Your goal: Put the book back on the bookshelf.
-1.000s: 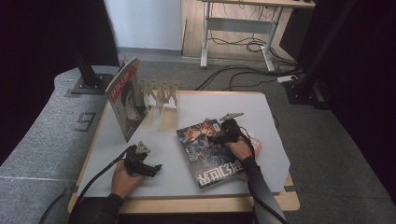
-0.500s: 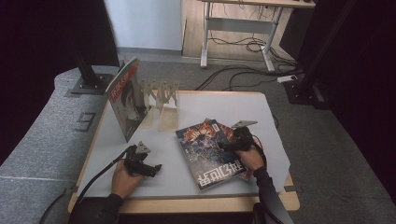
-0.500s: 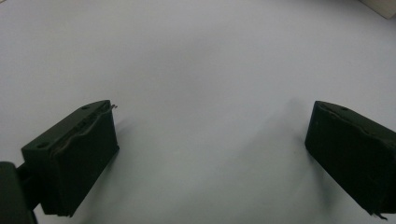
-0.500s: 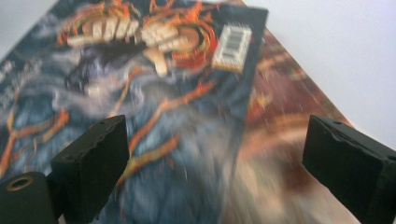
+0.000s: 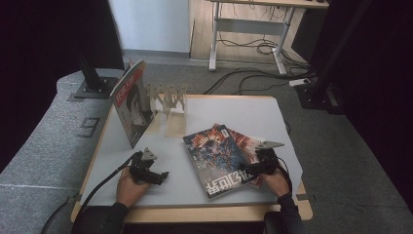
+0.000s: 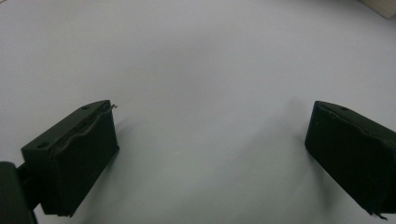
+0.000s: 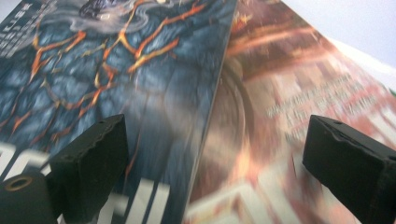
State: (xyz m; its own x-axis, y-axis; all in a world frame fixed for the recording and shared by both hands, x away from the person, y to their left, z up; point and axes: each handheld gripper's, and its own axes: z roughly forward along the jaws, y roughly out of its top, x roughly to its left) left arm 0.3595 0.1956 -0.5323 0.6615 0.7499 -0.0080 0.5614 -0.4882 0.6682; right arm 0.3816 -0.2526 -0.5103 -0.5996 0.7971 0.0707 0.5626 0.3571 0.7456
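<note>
My right hand-held gripper [image 7: 215,163] hangs released over the blue lava-patterned glossy magazine [image 5: 217,158] near-right on the white bench [image 5: 243,112] — one jaw could snag the red magazine [image 7: 299,116] beneath; left hand-held gripper [image 6: 210,154] idles, unclenched.

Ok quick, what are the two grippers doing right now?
Left gripper: open, holding nothing, over the bare table.
Right gripper: open, holding nothing, jaws straddling the edge of the top magazine over the lower magazine.

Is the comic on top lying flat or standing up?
Flat. The top comic lies face up on the table, partly covering a second comic. The open right gripper hovers over both.
</note>
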